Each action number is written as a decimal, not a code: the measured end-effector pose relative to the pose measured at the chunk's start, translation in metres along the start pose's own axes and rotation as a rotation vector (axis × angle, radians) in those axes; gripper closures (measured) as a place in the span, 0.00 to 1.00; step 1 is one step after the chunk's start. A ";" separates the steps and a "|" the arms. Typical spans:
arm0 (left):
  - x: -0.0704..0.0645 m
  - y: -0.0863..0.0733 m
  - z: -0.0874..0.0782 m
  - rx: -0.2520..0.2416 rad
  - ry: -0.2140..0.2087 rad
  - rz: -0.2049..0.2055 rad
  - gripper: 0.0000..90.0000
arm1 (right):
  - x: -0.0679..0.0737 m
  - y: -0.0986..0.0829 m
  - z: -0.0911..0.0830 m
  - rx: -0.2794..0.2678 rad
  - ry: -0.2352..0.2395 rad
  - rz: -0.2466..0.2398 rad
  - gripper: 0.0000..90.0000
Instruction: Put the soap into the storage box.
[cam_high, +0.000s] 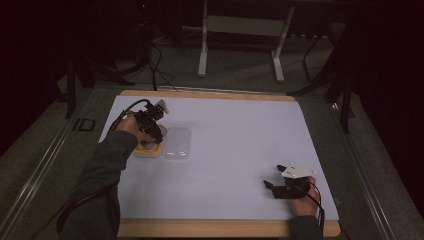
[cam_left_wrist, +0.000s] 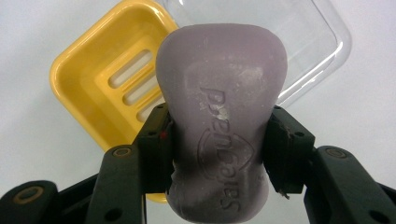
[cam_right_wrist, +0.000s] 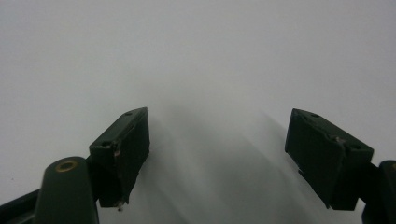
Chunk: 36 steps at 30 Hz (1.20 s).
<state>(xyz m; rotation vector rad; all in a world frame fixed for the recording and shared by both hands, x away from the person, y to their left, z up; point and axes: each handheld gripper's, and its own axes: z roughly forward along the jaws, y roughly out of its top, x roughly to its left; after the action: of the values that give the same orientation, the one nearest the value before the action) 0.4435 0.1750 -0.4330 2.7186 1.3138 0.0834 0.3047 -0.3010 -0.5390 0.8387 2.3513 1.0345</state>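
A purple bar of soap (cam_left_wrist: 222, 126) with an embossed logo is held between the jaws of my left gripper (cam_left_wrist: 219, 144), which is shut on its lower half. Under it lies a yellow soap dish (cam_left_wrist: 100, 84) with slotted drain holes, and the soap hangs just above it. In the high view the left gripper (cam_high: 150, 131) sits over the yellow dish (cam_high: 148, 150) at the left of the table. A clear plastic lid (cam_left_wrist: 308, 42) lies beside the dish, also seen as the clear lid (cam_high: 177, 143). My right gripper (cam_high: 274, 186) rests open near the front right, its jaws (cam_right_wrist: 219, 158) apart over bare white surface.
A white sheet (cam_high: 225, 150) covers the wooden table (cam_high: 220, 229). Beyond the far edge stand a metal frame's legs (cam_high: 202, 55) and cables on a dark floor. Cables trail from both grippers.
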 end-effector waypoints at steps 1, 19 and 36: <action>0.001 0.000 0.000 -0.001 0.001 0.001 0.56 | 0.000 0.000 0.000 0.000 0.000 0.000 0.24; 0.010 -0.005 0.002 -0.004 0.006 -0.053 0.56 | 0.000 0.000 0.000 0.004 -0.001 -0.004 0.24; 0.021 -0.010 0.008 -0.016 -0.013 -0.107 0.55 | 0.001 0.000 0.001 0.007 -0.003 -0.007 0.24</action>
<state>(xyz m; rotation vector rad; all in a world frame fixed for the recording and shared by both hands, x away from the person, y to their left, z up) 0.4494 0.1967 -0.4424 2.6254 1.4457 0.0658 0.3046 -0.2998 -0.5394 0.8331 2.3552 1.0212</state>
